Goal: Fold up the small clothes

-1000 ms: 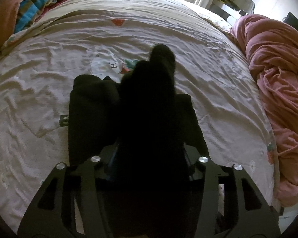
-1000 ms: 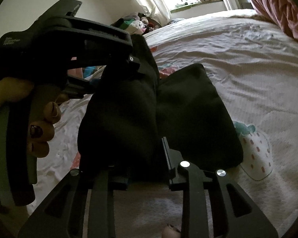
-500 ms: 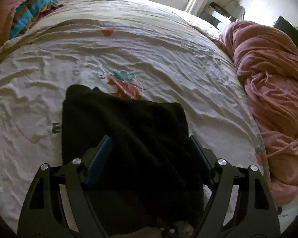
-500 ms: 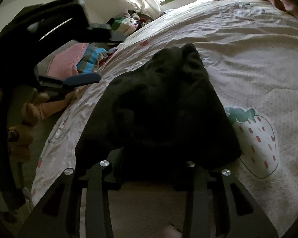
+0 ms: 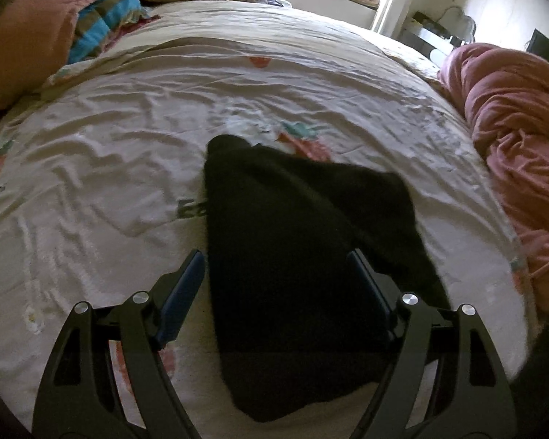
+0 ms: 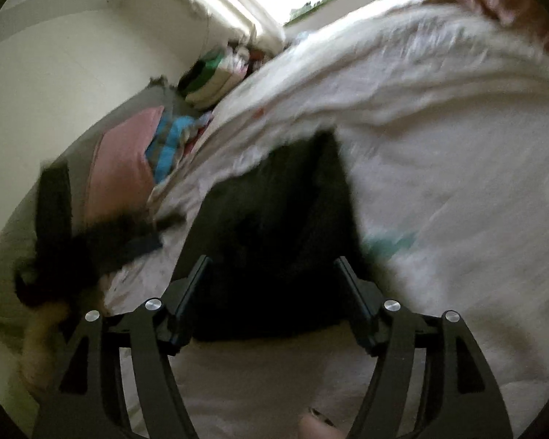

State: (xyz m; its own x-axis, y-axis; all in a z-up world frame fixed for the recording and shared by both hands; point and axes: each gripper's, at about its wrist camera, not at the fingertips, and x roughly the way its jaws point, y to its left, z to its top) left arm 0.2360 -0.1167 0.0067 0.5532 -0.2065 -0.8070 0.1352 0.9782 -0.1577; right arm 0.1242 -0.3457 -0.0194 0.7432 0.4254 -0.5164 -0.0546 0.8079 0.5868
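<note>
Right-wrist view motion-blurred throughout. Black folded cloth garment (image 5: 311, 263) conceals the printed white bedsheet (image 5: 91, 190) lettering; folds indistinguishable.

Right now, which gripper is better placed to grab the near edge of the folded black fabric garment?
Left, probably. The left gripper is open and steady over the black garment; the right gripper, also open, gives a blurred, tilted view.
</note>
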